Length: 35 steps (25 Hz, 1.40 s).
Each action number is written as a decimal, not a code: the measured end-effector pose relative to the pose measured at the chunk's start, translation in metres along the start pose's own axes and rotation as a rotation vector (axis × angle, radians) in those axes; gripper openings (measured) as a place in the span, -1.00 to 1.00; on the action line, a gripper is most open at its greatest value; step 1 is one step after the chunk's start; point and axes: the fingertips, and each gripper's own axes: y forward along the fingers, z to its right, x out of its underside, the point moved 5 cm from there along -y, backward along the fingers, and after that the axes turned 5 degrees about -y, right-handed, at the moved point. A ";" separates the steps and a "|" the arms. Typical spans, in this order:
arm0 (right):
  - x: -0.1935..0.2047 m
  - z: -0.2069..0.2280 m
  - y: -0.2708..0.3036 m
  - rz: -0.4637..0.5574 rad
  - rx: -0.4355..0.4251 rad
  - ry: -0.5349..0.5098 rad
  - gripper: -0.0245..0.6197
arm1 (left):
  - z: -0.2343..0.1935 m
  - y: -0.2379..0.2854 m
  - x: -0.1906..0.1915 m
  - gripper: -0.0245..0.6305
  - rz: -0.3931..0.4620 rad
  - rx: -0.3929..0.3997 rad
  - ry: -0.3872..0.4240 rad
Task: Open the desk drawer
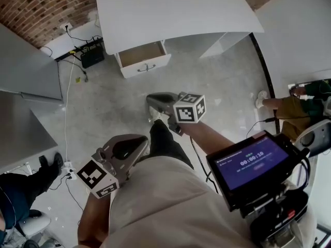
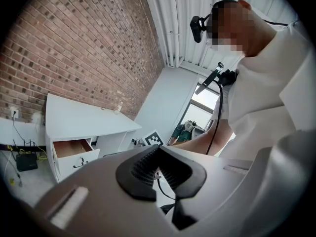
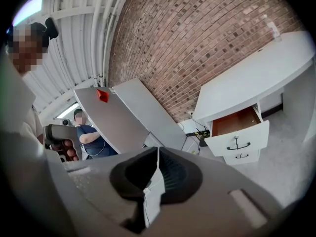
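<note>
The white desk [image 1: 176,9] stands against the brick wall, and its top drawer [image 1: 140,54] is pulled out, showing a bare wooden inside and a dark handle [image 1: 146,67] on its front. Both grippers hang well back from it, over the floor near the person's body. My right gripper [image 1: 151,99] points toward the desk with its jaws closed and nothing between them. My left gripper [image 1: 145,141] is lower left, tips together, also holding nothing. The open drawer [image 2: 73,148] shows far off in the left gripper view beyond the jaw tips [image 2: 159,149]. It is also distant in the right gripper view [image 3: 239,122], past that gripper [image 3: 158,151].
A closed lower drawer [image 3: 242,155] sits under the open one. A black router [image 1: 92,56] with cables lies on the floor left of the desk. Grey tables [image 1: 26,66] line the left side. A person [image 1: 295,107] sits at the right, and a screen rig [image 1: 253,164] is near me.
</note>
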 end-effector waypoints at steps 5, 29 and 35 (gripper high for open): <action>-0.008 -0.009 -0.004 -0.008 -0.009 -0.055 -0.88 | 0.002 0.003 -0.004 -0.91 -0.003 0.004 0.001; -0.029 -0.011 -0.030 -0.001 -0.024 -0.157 -0.89 | 0.012 0.036 -0.011 -0.92 -0.016 0.013 -0.006; -0.029 -0.014 -0.031 -0.003 -0.020 -0.187 -0.89 | 0.011 0.038 -0.009 -0.91 -0.026 0.015 -0.011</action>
